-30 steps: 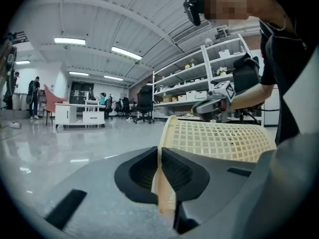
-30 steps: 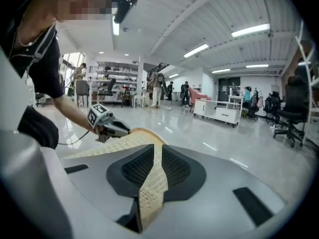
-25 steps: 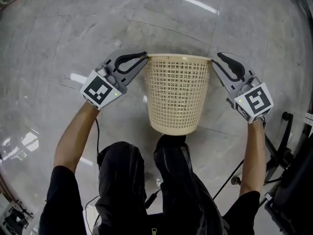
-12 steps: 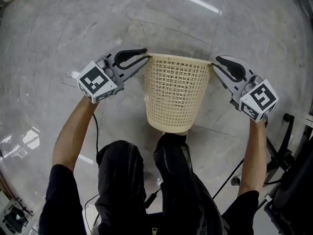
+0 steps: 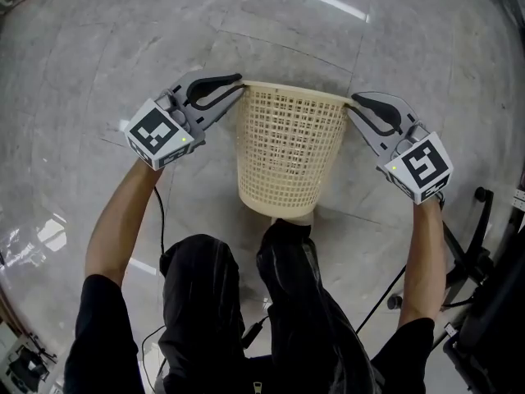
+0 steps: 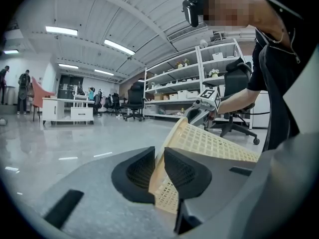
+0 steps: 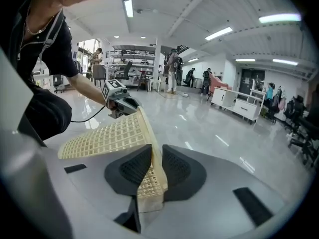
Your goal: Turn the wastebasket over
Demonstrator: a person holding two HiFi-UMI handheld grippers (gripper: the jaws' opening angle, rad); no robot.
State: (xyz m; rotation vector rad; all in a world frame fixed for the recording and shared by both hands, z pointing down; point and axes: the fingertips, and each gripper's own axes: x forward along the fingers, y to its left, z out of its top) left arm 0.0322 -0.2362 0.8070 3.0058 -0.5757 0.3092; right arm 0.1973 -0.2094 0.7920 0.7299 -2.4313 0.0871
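Wastebasket point(image 5: 287, 150) first: it is held on its side just ahead of the person's knees point(image 5: 283, 245). Its closed bottom is nearest them and its open rim point(image 5: 291, 86) is on the far side, and it appears to be clear of the floor point(image 5: 98, 56).

The left claw point(image 5: 240, 85) pinches the rim's left end. Its own view shows the lattice wall sandwiched between the two dark pads, so it is clamped on the wastebasket. The right claw point(image 5: 353, 103) has the rim's right end between its pads in the same way (its jaws are closing tighter on the plastic at this moment).

Compared with a second ago, the rim has crept slightly farther from the knees and both claws have gone with it. The marker cubes have tilted a little, but the wastebasket's attitude has barely altered.

My reading is that this was a pause to firm up the grip rather than real progress. The turn looks about half done, with the mouth facing away from the knees rather than down. What likely remains is swinging the rim down toward the floor with both claws together, since an uneven pull could twist the thin rim out of one pinch.
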